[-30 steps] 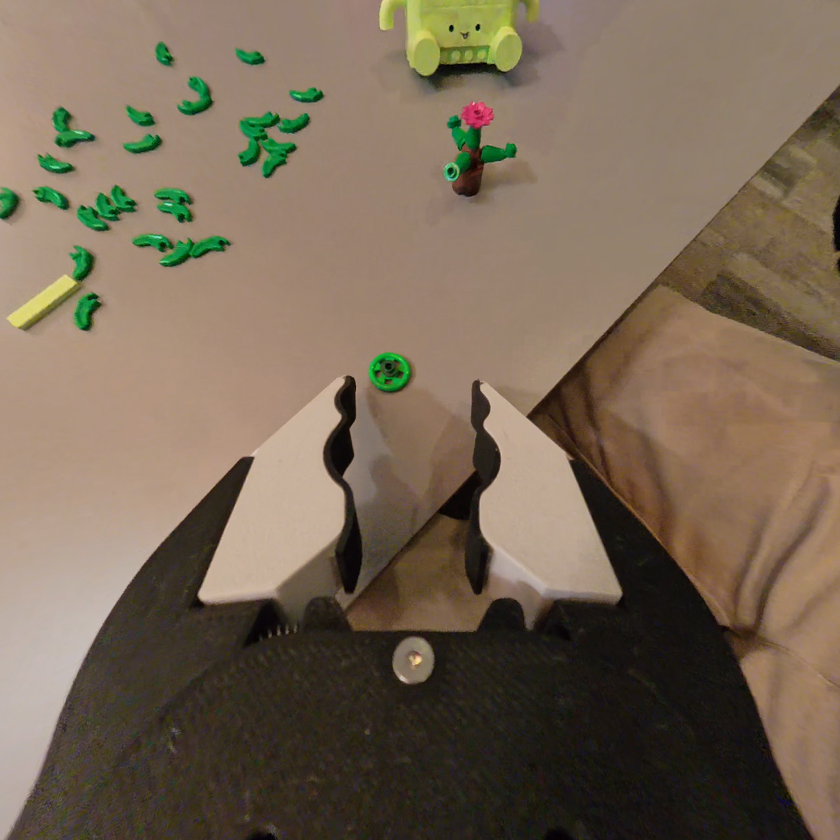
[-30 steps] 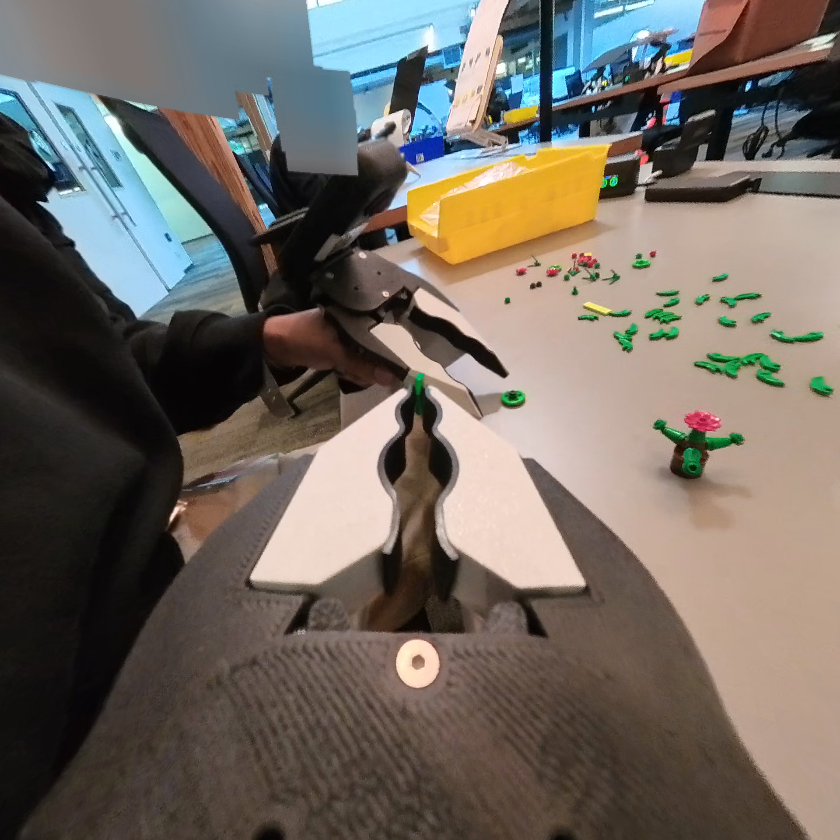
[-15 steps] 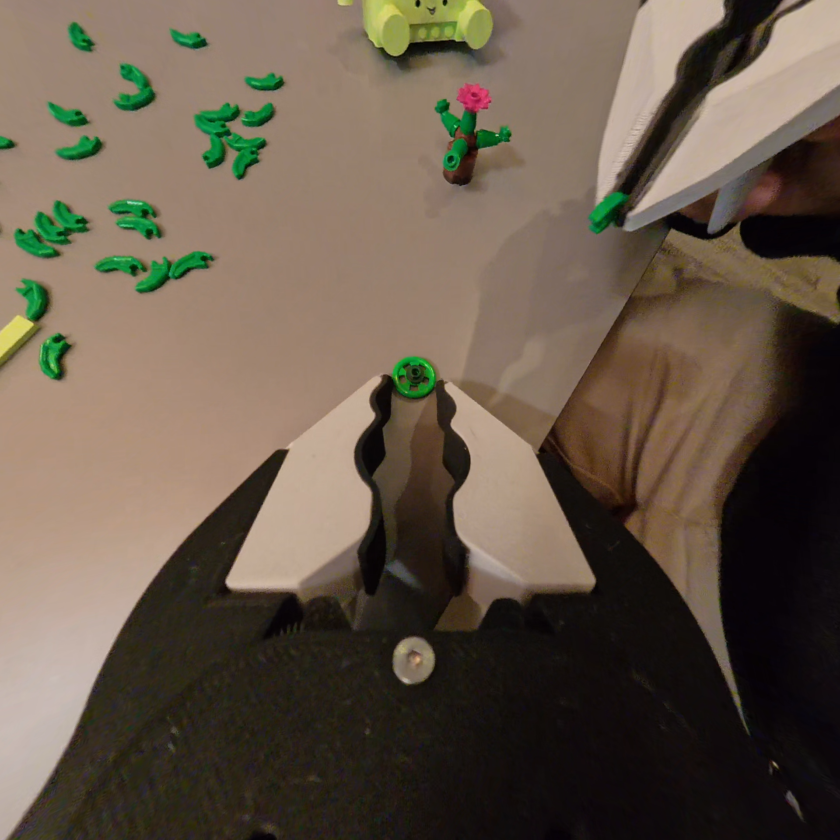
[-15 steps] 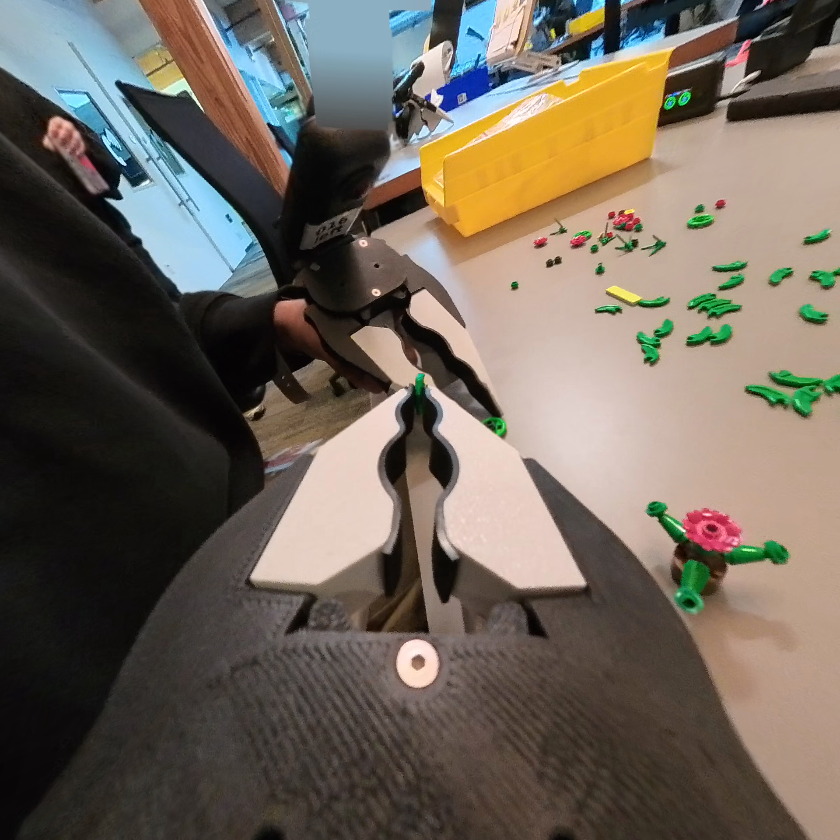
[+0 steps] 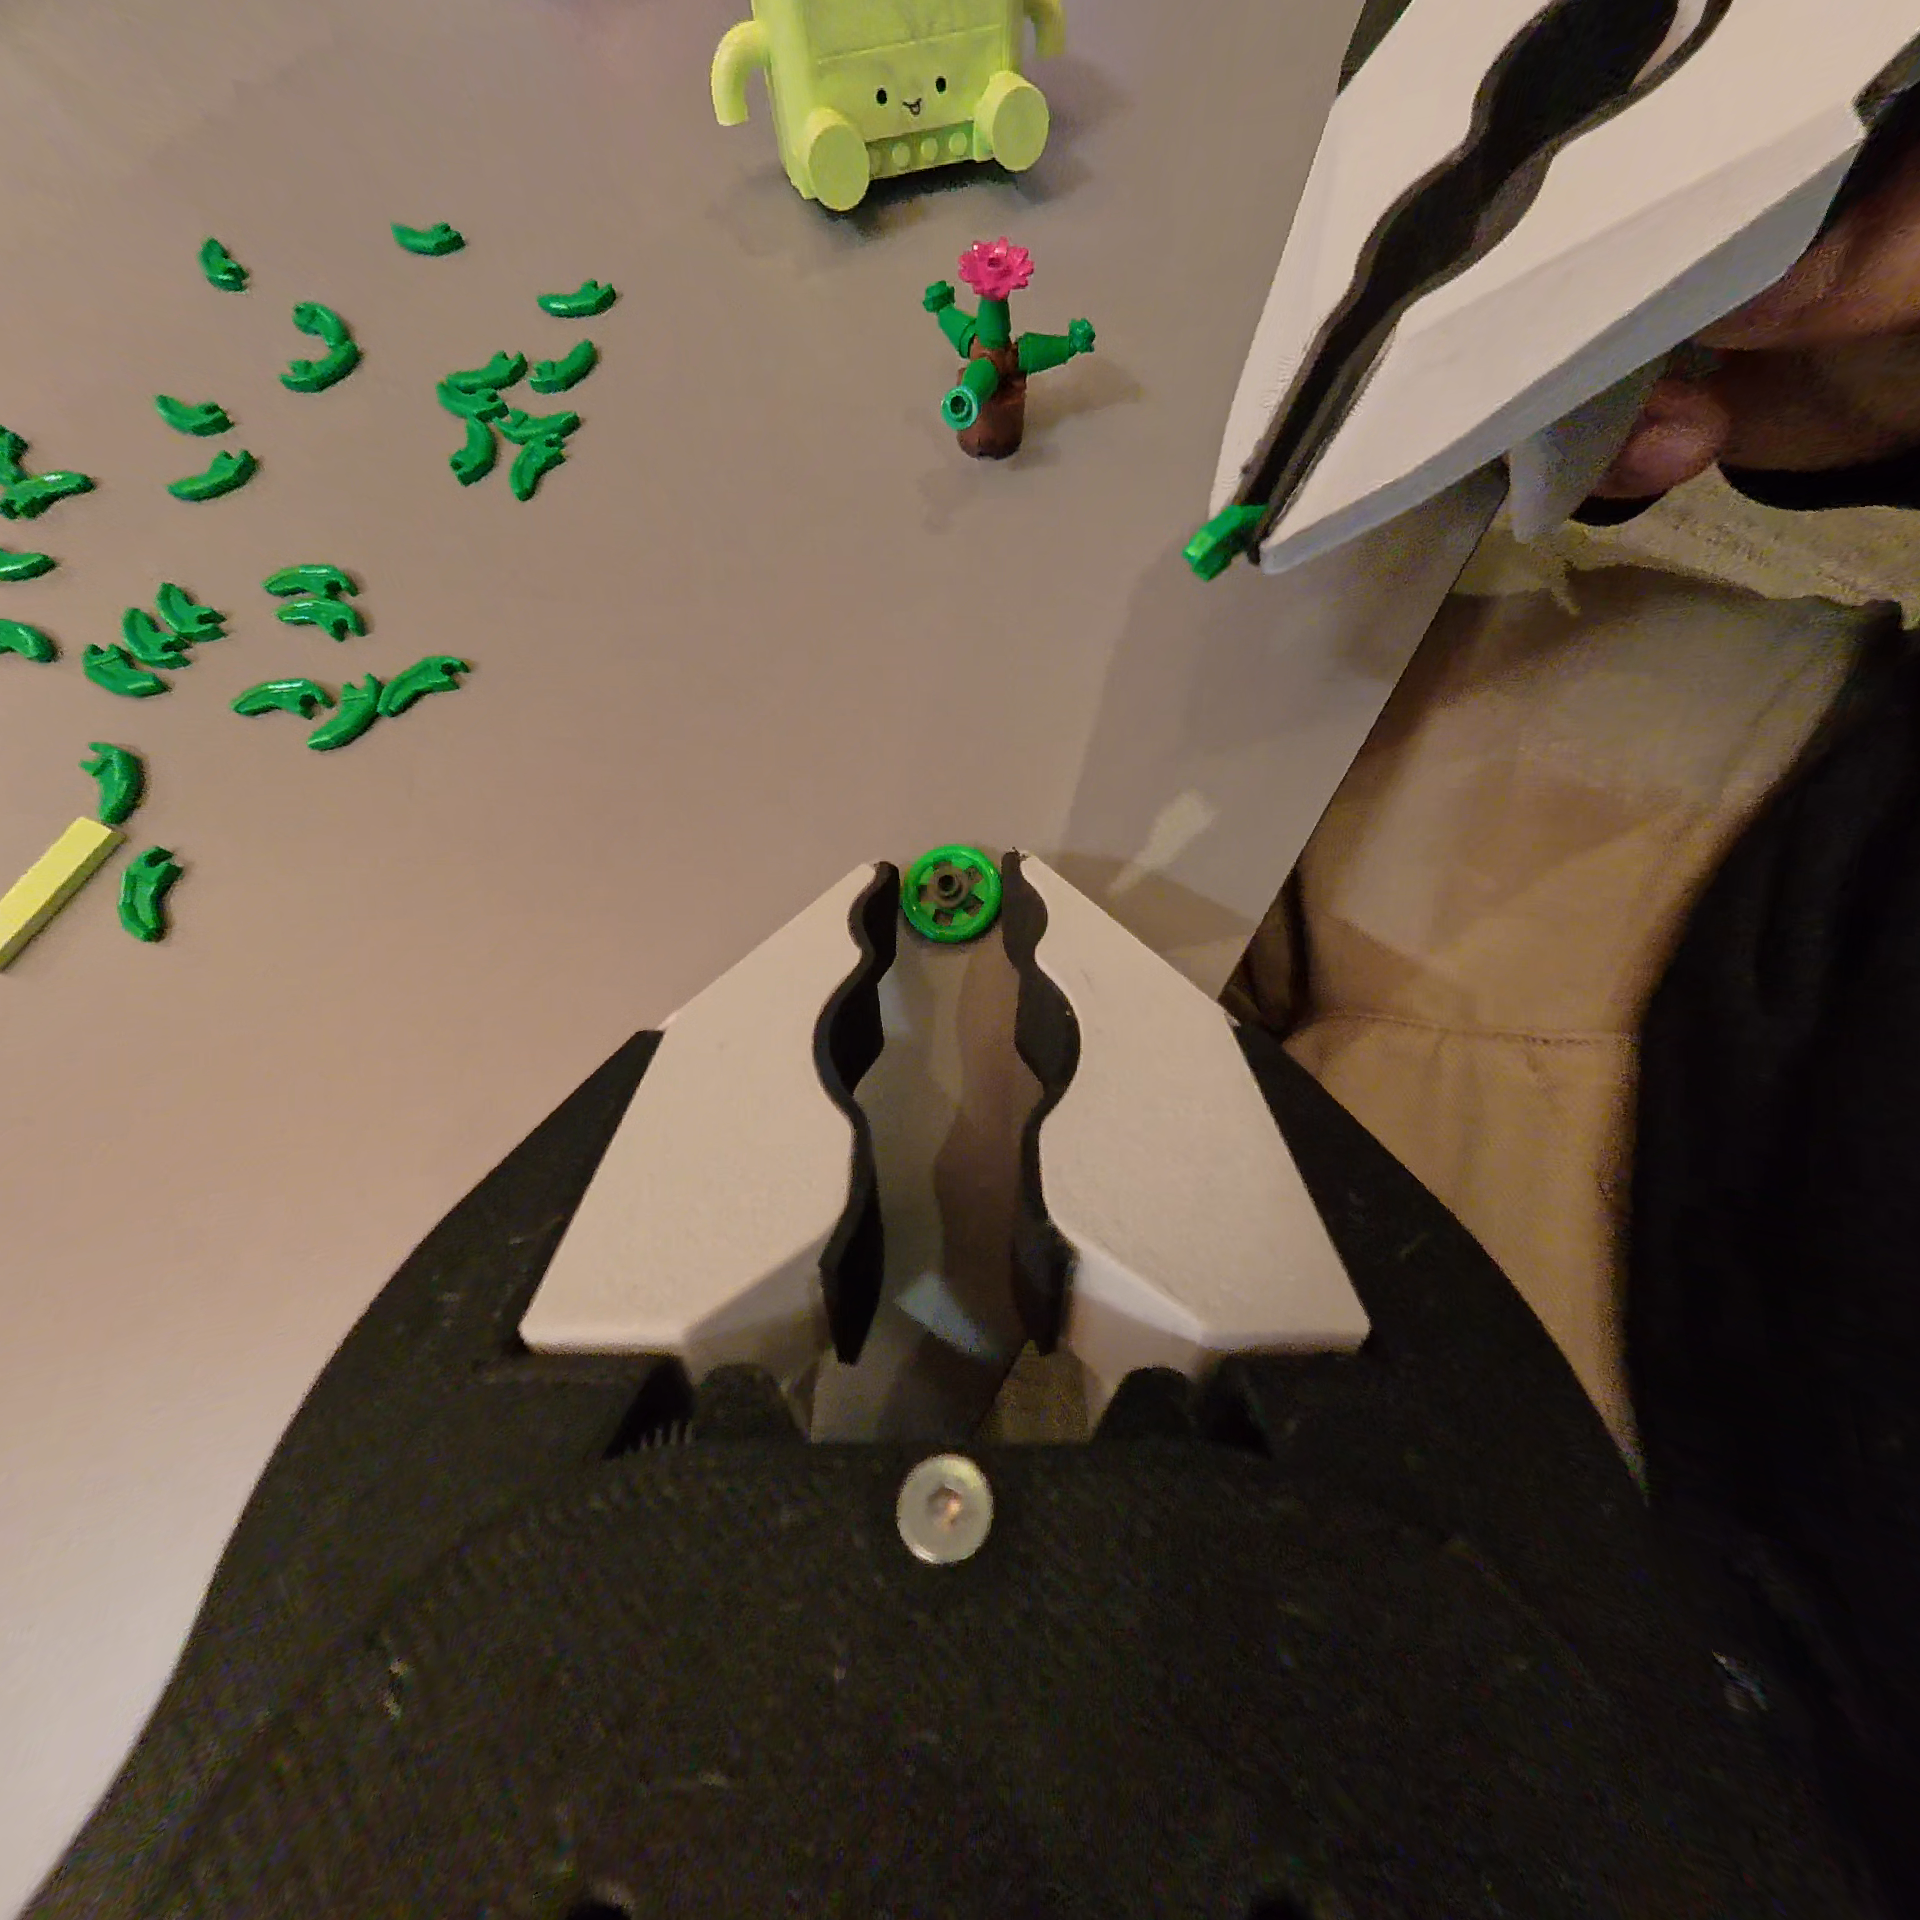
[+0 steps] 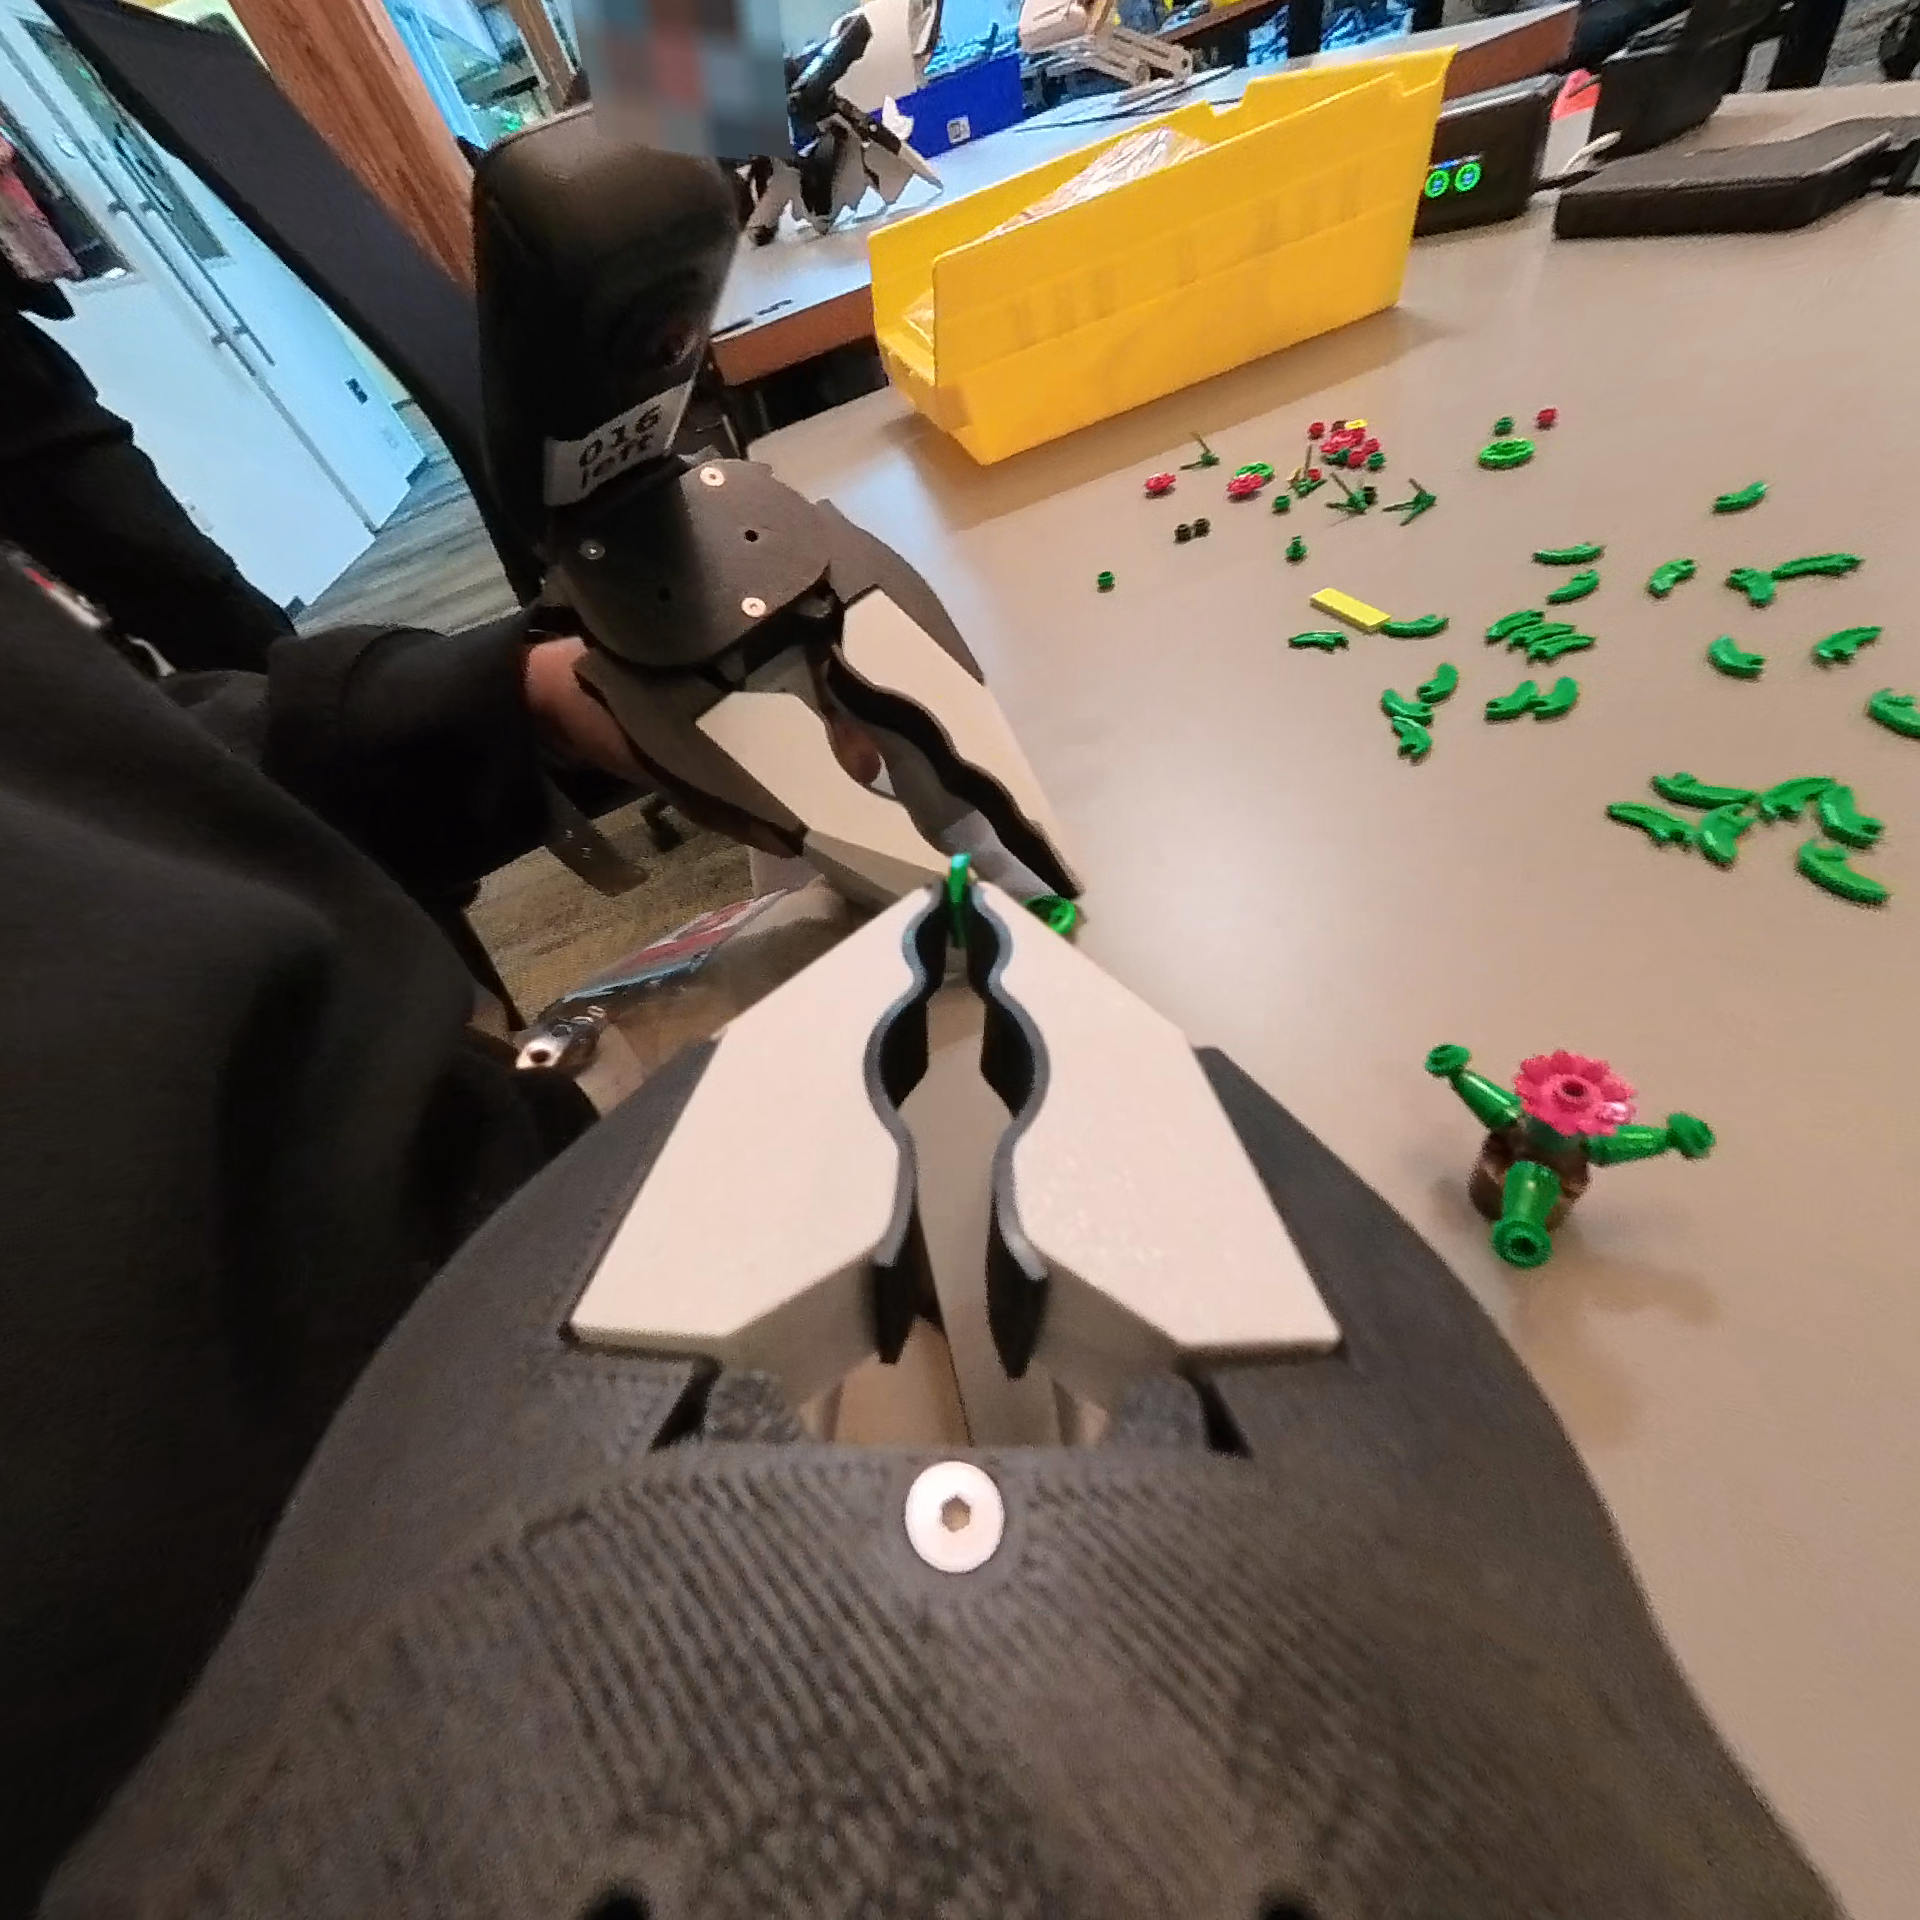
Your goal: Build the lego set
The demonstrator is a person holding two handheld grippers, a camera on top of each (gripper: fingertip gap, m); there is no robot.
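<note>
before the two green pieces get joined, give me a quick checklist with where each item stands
1. Left gripper closed on the green ring piece: ok, the ring sits between its tips.
2. Ring lifted off the table: cannot tell, it is at table level near the edge.
3. Right gripper closed on the small green piece: ok, only its end sticks out past the tips.
4. Pieces aligned: not ok, they are apart in the left wrist view.
5. Path clear: ok, the flower stem model and loose green leaves lie farther out.
</note>
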